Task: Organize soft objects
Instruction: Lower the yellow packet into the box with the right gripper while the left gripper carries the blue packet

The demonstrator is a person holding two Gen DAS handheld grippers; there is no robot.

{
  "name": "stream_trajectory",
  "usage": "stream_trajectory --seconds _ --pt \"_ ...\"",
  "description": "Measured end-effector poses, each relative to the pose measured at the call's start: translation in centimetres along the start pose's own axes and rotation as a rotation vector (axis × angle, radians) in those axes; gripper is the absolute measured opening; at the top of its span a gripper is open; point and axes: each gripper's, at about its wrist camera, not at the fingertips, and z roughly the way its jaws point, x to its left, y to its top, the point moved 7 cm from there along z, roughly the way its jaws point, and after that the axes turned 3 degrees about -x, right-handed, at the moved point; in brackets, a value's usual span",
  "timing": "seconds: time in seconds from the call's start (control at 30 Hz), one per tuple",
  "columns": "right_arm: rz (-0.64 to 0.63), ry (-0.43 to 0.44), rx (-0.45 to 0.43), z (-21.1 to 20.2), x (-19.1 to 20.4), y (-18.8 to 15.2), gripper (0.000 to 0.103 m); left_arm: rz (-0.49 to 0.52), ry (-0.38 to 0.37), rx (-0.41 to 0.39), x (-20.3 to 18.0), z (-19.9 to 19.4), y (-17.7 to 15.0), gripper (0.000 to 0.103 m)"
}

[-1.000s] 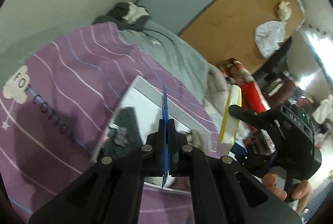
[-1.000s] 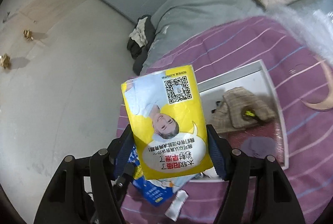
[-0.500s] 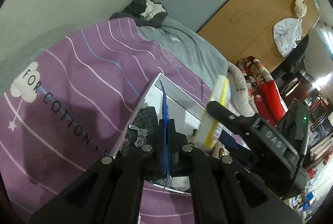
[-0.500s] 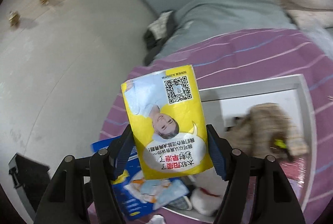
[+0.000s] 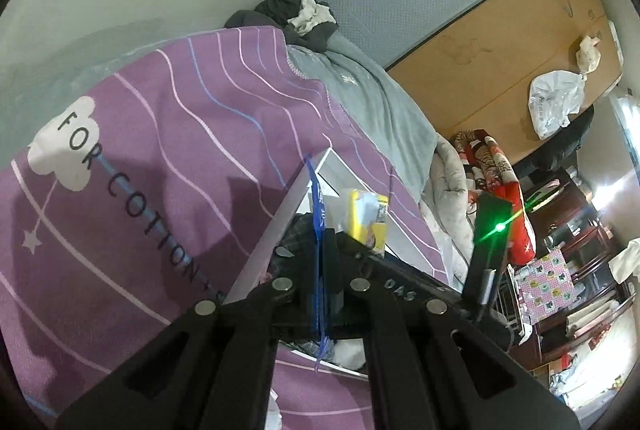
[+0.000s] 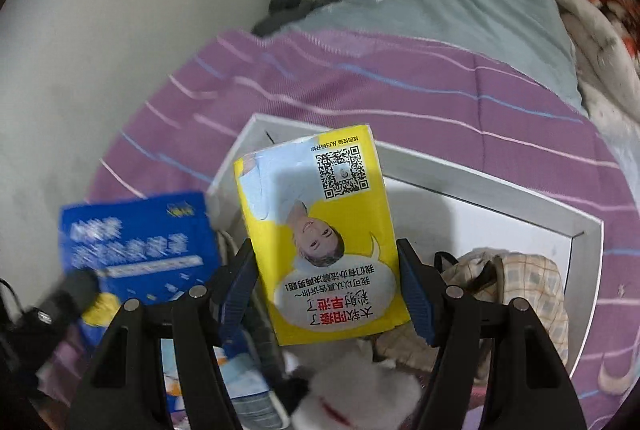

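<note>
Pinching a flat blue packet (image 5: 316, 214) edge-on, the left gripper (image 5: 322, 270) is seen with its fingers pressed together on the thin plastic, above the near rim of a white tray (image 6: 520, 190) laid on a purple striped bedspread (image 5: 160, 150). A yellow tissue pack (image 6: 324, 238) is clamped by its sides between the widely spread fingers of the right gripper (image 6: 326, 294), over the tray, where a plaid pouch (image 6: 520, 282) and a white plush item (image 6: 360, 390) are lying.
</note>
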Motion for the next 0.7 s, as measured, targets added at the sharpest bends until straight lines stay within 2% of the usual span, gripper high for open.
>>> stream_trajectory --seconds 0.07,0.2,0.3,0.4,0.57,0.63,0.67,0.7 --pt "-0.007 -0.003 0.007 0.5 0.0 -0.4 0.068 -0.004 -0.006 0.002 0.0 -0.1 0.0 0.002" --pt "0.026 0.068 0.035 1.0 0.6 -1.5 0.072 -0.001 -0.002 0.002 0.0 0.0 0.0 0.002" --pt "0.043 0.066 0.033 0.8 0.3 -1.8 0.077 -0.001 0.001 -0.002 0.0 -0.1 0.0 0.002" --pt "0.113 0.115 0.003 -0.6 -0.4 -1.9 0.082 -0.003 -0.004 -0.001 0.1 -0.1 0.1 0.002" --pt "0.258 0.204 -0.111 -3.3 -1.9 -0.9 0.08 0.006 -0.005 -0.004 -0.1 -0.3 0.1 0.002" --pt "0.255 0.185 -0.115 -3.4 -1.9 -0.8 0.046 0.011 -0.005 -0.006 -0.3 -0.4 0.2 0.002" --pt "0.242 0.171 -0.09 -2.7 -1.7 -0.6 0.023 0.012 -0.006 -0.005 -0.4 -0.4 0.2 0.002" --pt "0.242 0.172 -0.071 -2.1 -1.4 -0.5 0.016 0.013 -0.006 -0.004 -0.4 -0.4 0.2 0.002"
